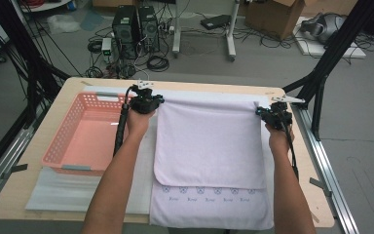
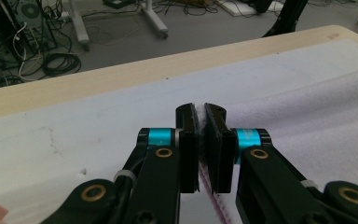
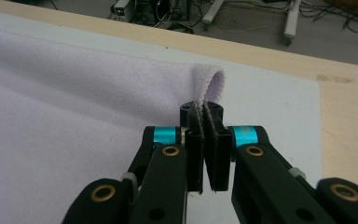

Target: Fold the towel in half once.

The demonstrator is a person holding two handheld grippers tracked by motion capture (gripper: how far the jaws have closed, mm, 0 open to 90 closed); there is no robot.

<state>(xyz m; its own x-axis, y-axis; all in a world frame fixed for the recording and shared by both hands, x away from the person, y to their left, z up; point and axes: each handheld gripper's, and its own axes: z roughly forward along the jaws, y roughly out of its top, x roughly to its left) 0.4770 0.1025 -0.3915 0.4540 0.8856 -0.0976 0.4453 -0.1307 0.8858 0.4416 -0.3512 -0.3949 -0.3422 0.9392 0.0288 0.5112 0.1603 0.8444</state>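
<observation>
The left gripper (image 1: 152, 101) is clamped on the far left corner of the towel (image 1: 209, 146), jaws nearly together with the hem pinched between them. The right gripper (image 1: 268, 111) is clamped the same way on the far right corner, where the cloth curls up in a small loop. The towel lies folded over itself, from the table's (image 1: 39, 195) middle toward its near edge. A pink basket (image 1: 63, 146) sits just left of the left hand; bare white mat (image 1: 78, 195) lies near the near left corner

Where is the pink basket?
In the high view, the pink basket sits on the left side of the table, just left of the left gripper and the folded towel.
</observation>
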